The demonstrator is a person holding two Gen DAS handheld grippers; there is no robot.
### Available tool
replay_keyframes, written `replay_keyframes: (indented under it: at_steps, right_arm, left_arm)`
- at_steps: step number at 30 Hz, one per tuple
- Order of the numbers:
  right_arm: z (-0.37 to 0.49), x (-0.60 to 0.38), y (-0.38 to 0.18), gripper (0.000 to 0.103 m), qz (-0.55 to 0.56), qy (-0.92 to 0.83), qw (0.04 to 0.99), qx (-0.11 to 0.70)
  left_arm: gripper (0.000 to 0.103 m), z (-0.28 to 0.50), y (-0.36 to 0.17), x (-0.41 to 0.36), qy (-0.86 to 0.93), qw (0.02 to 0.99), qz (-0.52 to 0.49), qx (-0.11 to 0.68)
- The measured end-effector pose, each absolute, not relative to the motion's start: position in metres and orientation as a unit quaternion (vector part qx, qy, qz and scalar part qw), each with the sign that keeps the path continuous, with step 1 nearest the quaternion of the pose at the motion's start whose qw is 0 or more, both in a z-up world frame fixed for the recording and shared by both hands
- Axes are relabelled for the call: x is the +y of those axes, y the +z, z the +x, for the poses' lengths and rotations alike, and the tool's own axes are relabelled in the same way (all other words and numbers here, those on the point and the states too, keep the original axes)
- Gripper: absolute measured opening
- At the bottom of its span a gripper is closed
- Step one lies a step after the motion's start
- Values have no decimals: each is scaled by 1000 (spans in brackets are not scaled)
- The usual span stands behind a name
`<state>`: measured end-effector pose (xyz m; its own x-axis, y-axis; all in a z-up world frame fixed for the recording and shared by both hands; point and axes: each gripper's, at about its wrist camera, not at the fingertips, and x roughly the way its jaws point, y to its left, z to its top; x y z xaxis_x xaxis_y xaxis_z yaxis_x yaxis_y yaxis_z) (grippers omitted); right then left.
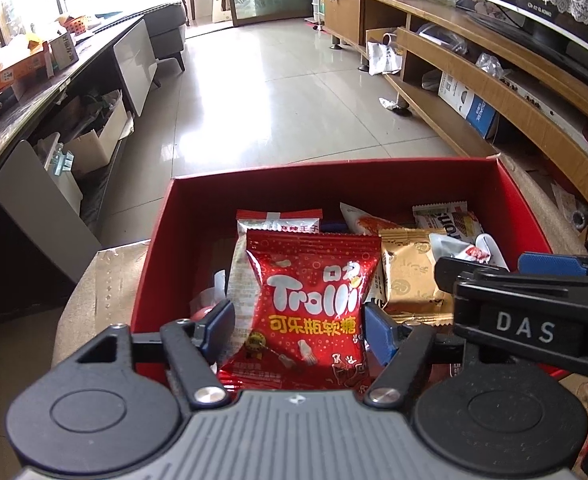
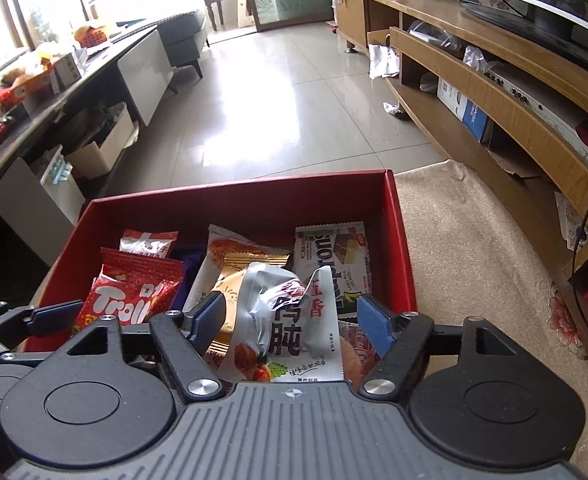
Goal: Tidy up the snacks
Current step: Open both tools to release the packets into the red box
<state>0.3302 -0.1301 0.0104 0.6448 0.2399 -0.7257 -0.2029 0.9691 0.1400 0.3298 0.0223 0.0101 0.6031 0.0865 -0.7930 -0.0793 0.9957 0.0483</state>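
Left wrist view: the left claw [image 1: 298, 326] stands spread around a shiny red Trolli gummy packet [image 1: 308, 304] (pads apart from it) lying in the red cardboard box [image 1: 262, 196]. Right wrist view: the right claw [image 2: 290, 322] stands spread around a crumpled silver snack wrapper [image 2: 282, 316] in that box.

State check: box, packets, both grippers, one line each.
red box: open-topped, partly filled with snacks
Trolli packet: sealed, between the left gripper's open jaws, inside the box
silver packet: crumpled, between the right gripper's open jaws, on the pile
gold packet: sealed, lying in the box
left gripper: open
right gripper: open
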Motion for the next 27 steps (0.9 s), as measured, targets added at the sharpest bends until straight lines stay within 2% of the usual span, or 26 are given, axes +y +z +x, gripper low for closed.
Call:
replay_keyframes:
  at_steps: [27]
  right_arm:
    - [298,-140,46,84,24,100,918,382]
  left_arm:
    - [68,295,42,41,65,903,-36,422]
